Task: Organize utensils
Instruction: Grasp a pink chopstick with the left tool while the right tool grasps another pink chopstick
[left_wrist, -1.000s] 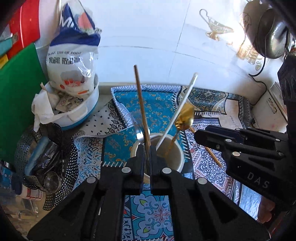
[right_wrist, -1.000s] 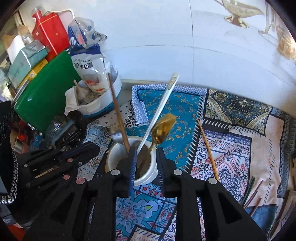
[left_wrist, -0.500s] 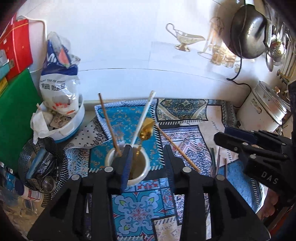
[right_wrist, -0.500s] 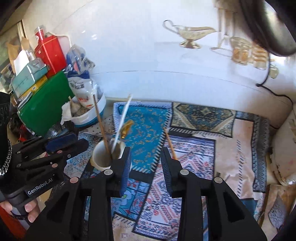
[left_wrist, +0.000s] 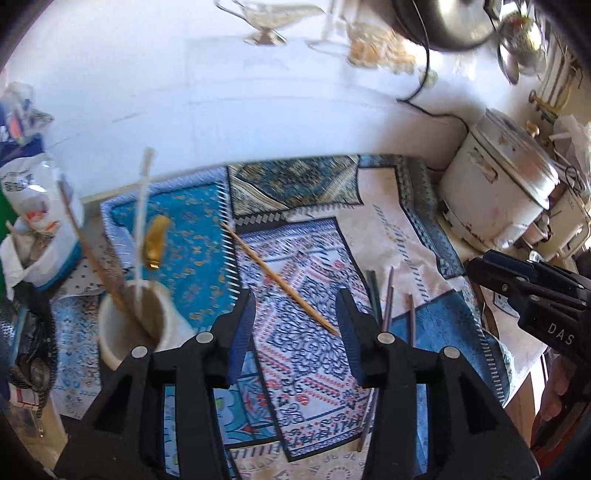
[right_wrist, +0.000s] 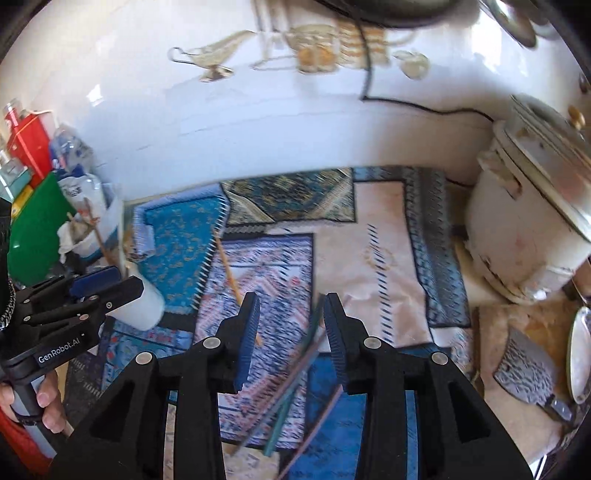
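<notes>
Step in hand, as judged: collection of the loose sticks for the cup.

- Worktop (left_wrist: 388, 229), under patterned mats: low, level approach along it.
- Cup (left_wrist: 133, 325), at left, already holding a chopstick, a white handle and a gold spoon (left_wrist: 155, 238): clear entry needed past these.
- Left hand-held gripper (left_wrist: 293, 332): jaws opening, nothing between; line up over the wooden chopstick (left_wrist: 280, 282) lying just ahead, pinch near mid-length.
- Right hand-held gripper (right_wrist: 290, 332): jaws spread, empty; dark sticks (right_wrist: 295, 387) below, blurred.

In the way: rice cooker (left_wrist: 498, 195) at right, cleaver (right_wrist: 528, 373) beside it, bag (left_wrist: 33, 192) and clutter crowding the cup.
</notes>
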